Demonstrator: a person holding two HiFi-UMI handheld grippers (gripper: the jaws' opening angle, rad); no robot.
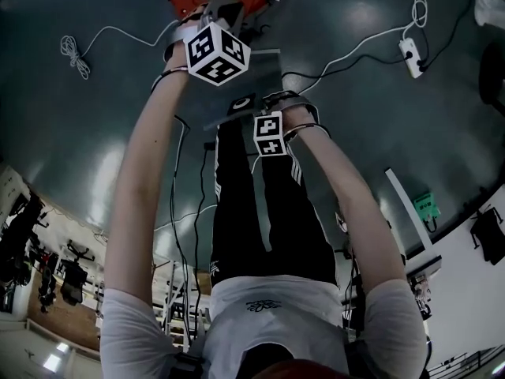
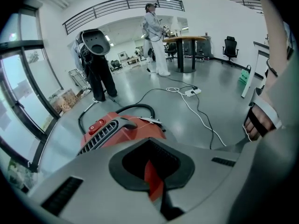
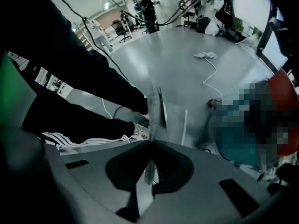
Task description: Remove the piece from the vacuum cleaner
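Right claw [image 3: 150, 140] fully closed, pinching a thin grey piece [image 3: 156, 108] edge-on

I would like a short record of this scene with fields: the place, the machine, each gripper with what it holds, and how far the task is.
place: large hall with a grey floor
vacuum cleaner: red, on the floor, black hose behind it
left gripper: jaws closed on a red edge, apparently of the vacuum cleaner
right gripper: jaws closed on a thin flat grey piece
power strip: white, lying on the floor
task: the piece appears to be off the vacuum cleaner already
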